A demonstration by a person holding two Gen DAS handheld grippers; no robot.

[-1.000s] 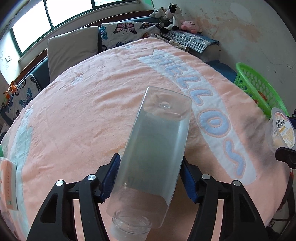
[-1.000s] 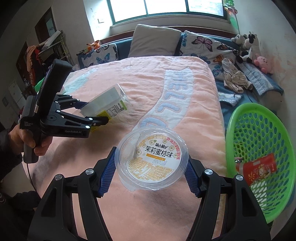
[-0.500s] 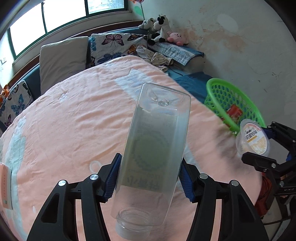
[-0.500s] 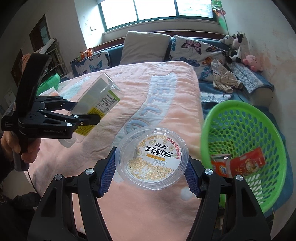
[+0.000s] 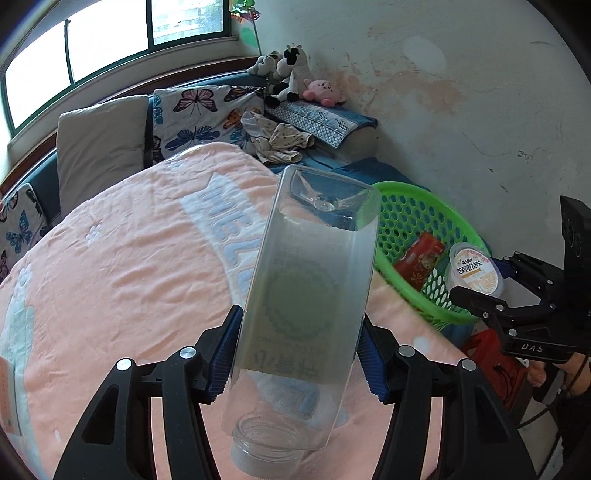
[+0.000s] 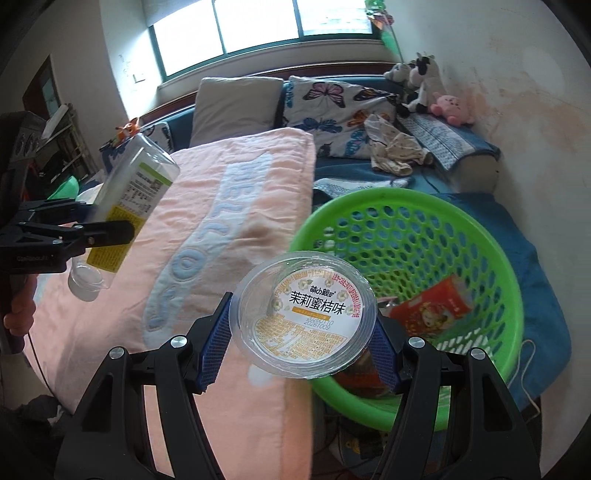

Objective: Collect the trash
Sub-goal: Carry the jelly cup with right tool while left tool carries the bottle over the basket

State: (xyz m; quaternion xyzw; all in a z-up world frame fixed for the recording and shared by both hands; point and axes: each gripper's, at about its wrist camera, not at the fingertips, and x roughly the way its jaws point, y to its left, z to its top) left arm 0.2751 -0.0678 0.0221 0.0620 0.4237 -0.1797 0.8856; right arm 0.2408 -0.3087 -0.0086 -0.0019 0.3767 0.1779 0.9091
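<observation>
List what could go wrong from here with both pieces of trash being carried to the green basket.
1. The clear bottle juts far beyond the left tool, clamped near its neck end, so it may pivot or slip.
2. The right tool holds the round cup at the green basket's near rim; released now, it may fall outside.
3. Both tools heading for one basket could collide.

Bright window [image 6: 258,26] daylight, fisheye-warped edges

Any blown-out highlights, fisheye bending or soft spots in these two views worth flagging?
Left wrist view: window overexposed, black fisheye corners, the clear bottle close and hazy, its label seen only blurrily through the plastic. Right wrist view: window blown out too, bed edge bowed, the cup lid print sharp, pink blanket near it slightly smeared.
</observation>
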